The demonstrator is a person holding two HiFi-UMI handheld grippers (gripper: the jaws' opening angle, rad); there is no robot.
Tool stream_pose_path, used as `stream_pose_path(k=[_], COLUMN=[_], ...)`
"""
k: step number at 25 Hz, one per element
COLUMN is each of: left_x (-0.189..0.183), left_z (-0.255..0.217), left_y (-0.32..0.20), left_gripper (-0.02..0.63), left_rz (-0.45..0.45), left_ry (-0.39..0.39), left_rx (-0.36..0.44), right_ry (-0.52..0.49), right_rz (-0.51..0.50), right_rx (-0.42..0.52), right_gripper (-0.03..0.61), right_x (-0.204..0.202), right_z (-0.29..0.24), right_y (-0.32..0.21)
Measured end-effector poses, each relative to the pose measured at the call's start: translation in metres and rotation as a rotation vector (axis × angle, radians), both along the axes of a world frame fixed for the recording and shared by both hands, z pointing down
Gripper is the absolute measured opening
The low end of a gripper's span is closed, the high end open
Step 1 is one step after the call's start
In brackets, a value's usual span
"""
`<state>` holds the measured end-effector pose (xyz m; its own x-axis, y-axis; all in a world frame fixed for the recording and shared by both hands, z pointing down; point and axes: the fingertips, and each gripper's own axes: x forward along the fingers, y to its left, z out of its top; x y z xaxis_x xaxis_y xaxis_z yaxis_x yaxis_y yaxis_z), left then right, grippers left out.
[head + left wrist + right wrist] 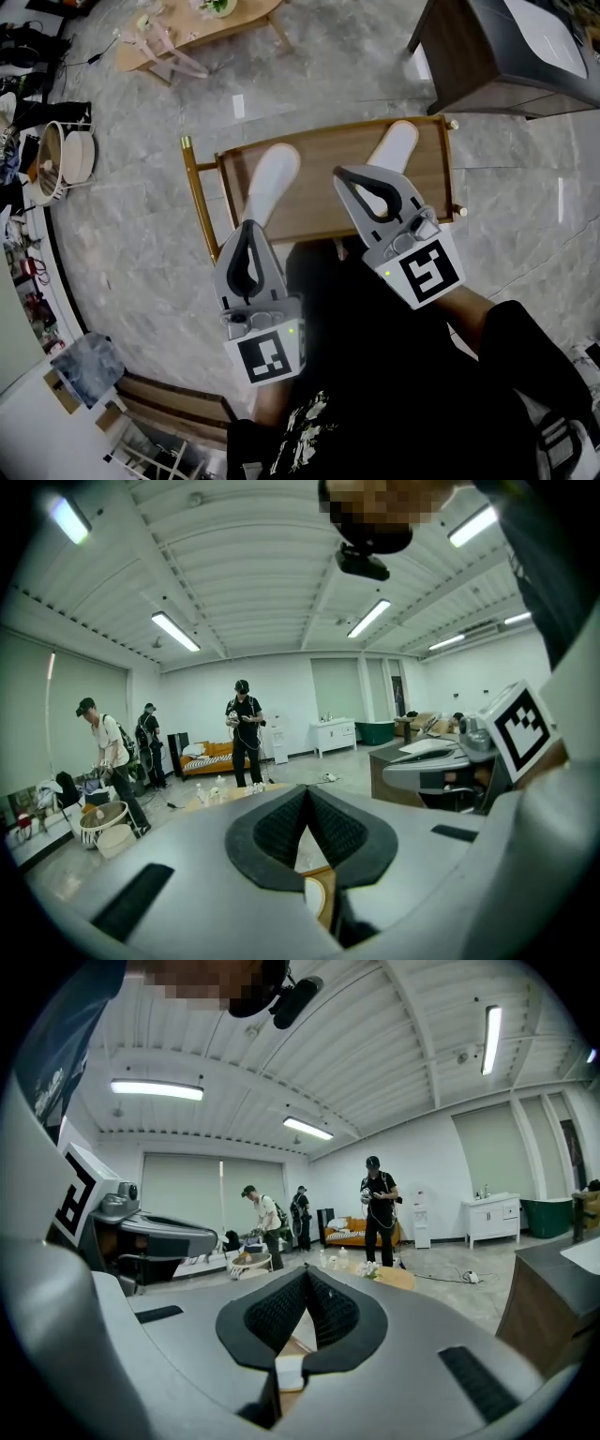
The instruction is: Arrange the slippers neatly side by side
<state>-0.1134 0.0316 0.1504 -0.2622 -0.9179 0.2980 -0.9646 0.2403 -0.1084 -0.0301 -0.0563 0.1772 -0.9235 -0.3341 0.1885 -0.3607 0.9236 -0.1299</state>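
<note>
Two white slippers lie toes away from me on a low wooden rack point(319, 202). The left slipper point(273, 178) and the right slipper point(395, 145) are apart, and the right one reaches farther back. My left gripper point(250, 226) hovers over the heel of the left slipper, shut and empty. Between the two slippers hangs my right gripper point(345, 173), also shut and empty. In the left gripper view the closed left gripper point(307, 793) hides all but a sliver of slipper point(315, 893). The right gripper point(307, 1274) likewise shows a sliver of slipper point(289, 1372).
A light wooden table point(202, 33) stands at the back left and a dark cabinet point(487, 56) at the back right. A round basket point(62, 157) sits on the floor at the left. Several people point(246, 731) stand across the room.
</note>
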Motion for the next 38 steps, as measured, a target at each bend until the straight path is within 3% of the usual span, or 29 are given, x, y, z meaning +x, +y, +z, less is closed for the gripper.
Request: stream_pose_path(k=[14,28,38], left_x=[-0.012,-0.009,-0.022], left_z=[0.038,0.085,0.110], left_y=[-0.010,-0.028,-0.032], left_gripper=[0.002,0.002,0.002], left_rz=[0.006,0.071,0.061], left_ry=[0.060,0.131,0.170], left_rx=[-0.069,-0.135,-0.151], right_ry=[0.075,0.158,0.202], right_rz=[-0.042,-0.063,-0.026], right_rx=[-0.052,-0.112,-0.154], right_gripper=[-0.002,-0.002,-0.002], right_x=[-0.016,-0.026,-0.027], right_z=[0.033,0.074,0.099], right_y=[0.002,0.005,0.002])
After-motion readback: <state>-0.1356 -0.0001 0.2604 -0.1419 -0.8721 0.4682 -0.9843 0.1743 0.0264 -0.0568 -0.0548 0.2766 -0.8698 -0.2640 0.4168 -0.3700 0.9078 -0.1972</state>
